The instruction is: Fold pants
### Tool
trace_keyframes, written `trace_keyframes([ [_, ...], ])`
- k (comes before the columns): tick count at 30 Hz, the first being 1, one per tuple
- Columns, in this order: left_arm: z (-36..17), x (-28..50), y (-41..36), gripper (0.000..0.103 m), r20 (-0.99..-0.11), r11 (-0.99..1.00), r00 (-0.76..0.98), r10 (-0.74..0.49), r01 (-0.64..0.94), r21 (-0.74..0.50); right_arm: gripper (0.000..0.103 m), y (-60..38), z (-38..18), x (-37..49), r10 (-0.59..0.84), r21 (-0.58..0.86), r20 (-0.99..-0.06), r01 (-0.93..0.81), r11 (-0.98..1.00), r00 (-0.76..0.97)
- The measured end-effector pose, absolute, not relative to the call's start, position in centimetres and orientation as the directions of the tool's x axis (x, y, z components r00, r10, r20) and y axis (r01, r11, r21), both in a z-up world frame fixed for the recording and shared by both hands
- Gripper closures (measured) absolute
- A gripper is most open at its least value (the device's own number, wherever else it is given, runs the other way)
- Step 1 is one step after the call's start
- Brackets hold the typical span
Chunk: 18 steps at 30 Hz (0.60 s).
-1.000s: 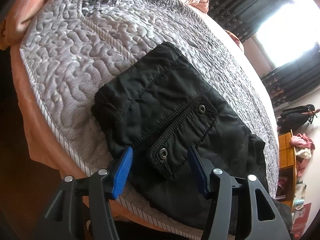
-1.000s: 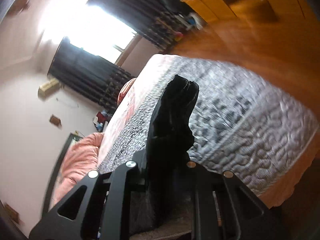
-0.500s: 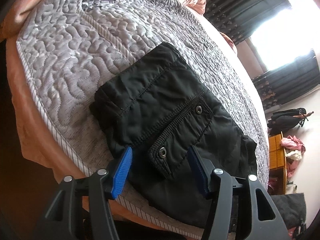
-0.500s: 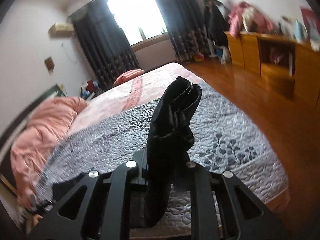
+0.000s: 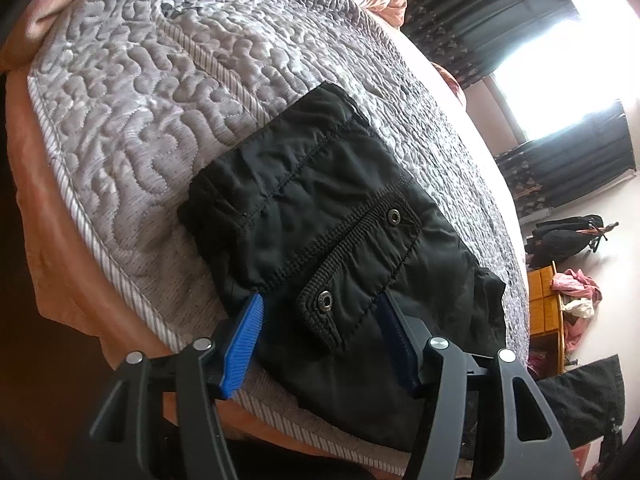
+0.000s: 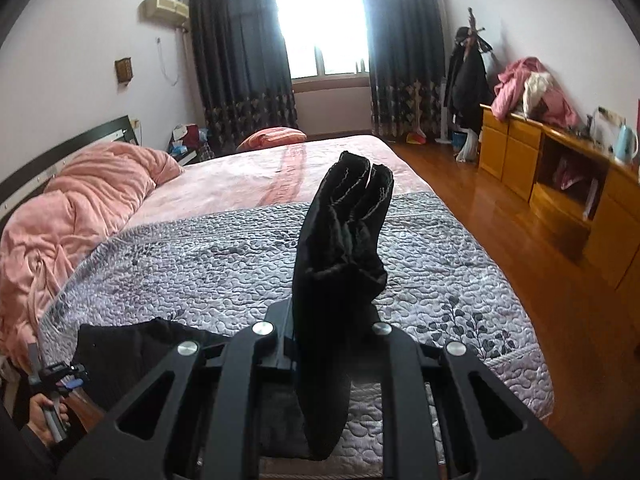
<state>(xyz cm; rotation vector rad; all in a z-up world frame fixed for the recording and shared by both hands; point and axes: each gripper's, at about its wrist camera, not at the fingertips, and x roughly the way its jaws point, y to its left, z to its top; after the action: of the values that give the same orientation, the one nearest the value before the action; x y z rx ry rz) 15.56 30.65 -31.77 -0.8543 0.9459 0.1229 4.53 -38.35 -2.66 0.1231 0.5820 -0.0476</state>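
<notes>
Black pants (image 5: 320, 232) lie on the grey quilted bedspread (image 5: 160, 92) near the bed's edge, waistband and a snap-button pocket flap facing up. My left gripper (image 5: 320, 312) is open, its blue pads either side of the pocket flap, just over the fabric. My right gripper (image 6: 332, 344) is shut on the bunched leg end of the pants (image 6: 340, 248), which stands up between its fingers above the bed. The pants' waist part (image 6: 132, 352) and the left gripper (image 6: 60, 376) show at the lower left of the right wrist view.
A pink duvet (image 6: 68, 208) is heaped at the head of the bed. The wooden floor (image 6: 520, 260) and a wooden cabinet (image 6: 560, 172) with clothes lie to the right. Dark curtains (image 6: 240, 60) frame a bright window. The bed edge (image 5: 92, 280) drops off beside the pants.
The right gripper has swung round with the pants' leg end held in it, its view turning from tilted to level over the bed. The left gripper has barely moved.
</notes>
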Motion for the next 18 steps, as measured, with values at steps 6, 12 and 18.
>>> trace_keyframes([
  [6, -32.0, 15.6, 30.7, 0.042, -0.747, 0.674, 0.609, -0.267, -0.436, -0.596, 0.089, -36.1, -2.5, 5.2, -0.006, 0.064, -0.552, 0.049, 0.997, 0.834],
  [12, -32.1, 15.5, 31.1, 0.042, -0.738, 0.667, 0.612, -0.284, -0.427, -0.611, 0.089, -33.8, -2.6, 5.8, -0.023, 0.004, -0.557, 0.031, 1.000, 0.830],
  [18, -32.1, 15.2, 31.5, 0.042, -0.735, 0.668, 0.613, -0.290, -0.420, -0.614, 0.089, -31.7, -2.9, 6.2, -0.042, -0.049, -0.565, 0.018, 0.999, 0.824],
])
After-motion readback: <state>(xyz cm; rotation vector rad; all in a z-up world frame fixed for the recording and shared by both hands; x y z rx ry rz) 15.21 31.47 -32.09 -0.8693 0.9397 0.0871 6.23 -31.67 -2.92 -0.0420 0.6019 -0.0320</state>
